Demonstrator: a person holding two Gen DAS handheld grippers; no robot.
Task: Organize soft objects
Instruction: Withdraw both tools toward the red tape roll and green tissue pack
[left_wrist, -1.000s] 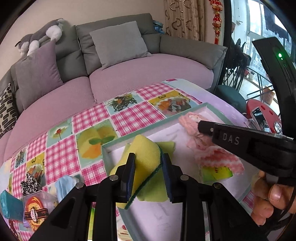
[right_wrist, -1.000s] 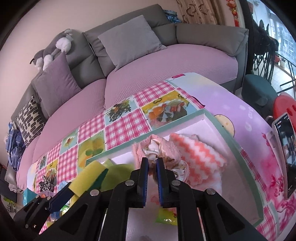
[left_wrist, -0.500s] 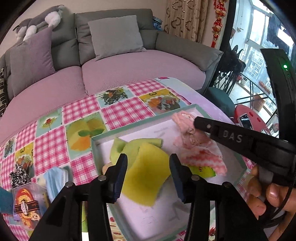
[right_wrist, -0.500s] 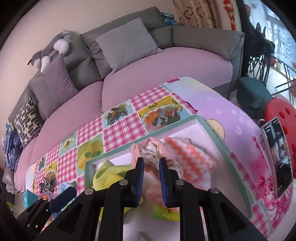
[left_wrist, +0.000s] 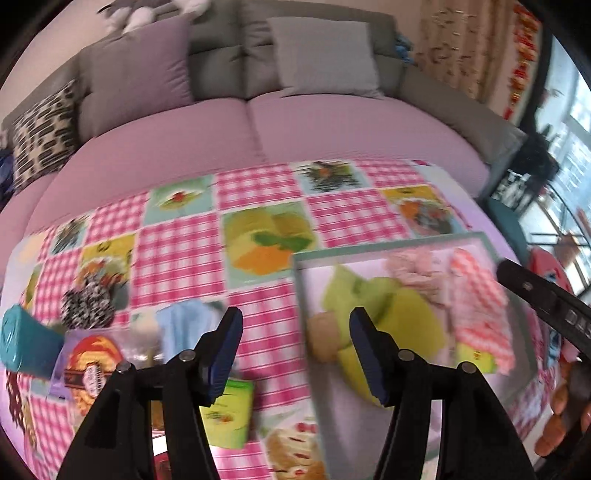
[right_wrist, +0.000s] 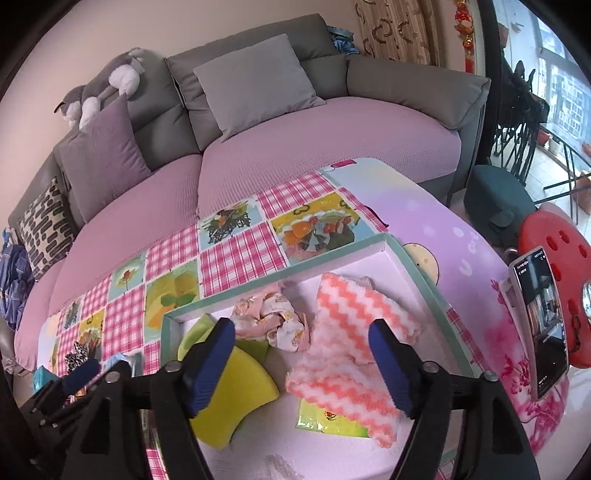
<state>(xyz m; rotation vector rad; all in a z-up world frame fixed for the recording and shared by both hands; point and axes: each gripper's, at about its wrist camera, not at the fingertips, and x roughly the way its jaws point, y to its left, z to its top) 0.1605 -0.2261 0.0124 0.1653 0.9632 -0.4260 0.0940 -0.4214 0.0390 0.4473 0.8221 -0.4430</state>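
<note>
No label or writing can be read in either view. The shallow white tray (right_wrist: 417, 275) with a teal rim, on the pink checked tablecloth (right_wrist: 240, 258), holds a yellow sponge (right_wrist: 236, 398), a crumpled pink cloth (right_wrist: 273, 321), a pink zigzag towel (right_wrist: 347, 332) whose long axis runs from the tray's far right corner toward the camera, and a small green packet (right_wrist: 325, 417). Right gripper (right_wrist: 301, 362): jaws opening above the tray, nothing between them. Left gripper (left_wrist: 295, 332): jaws opening, empty, over the tray's left rim.
</note>
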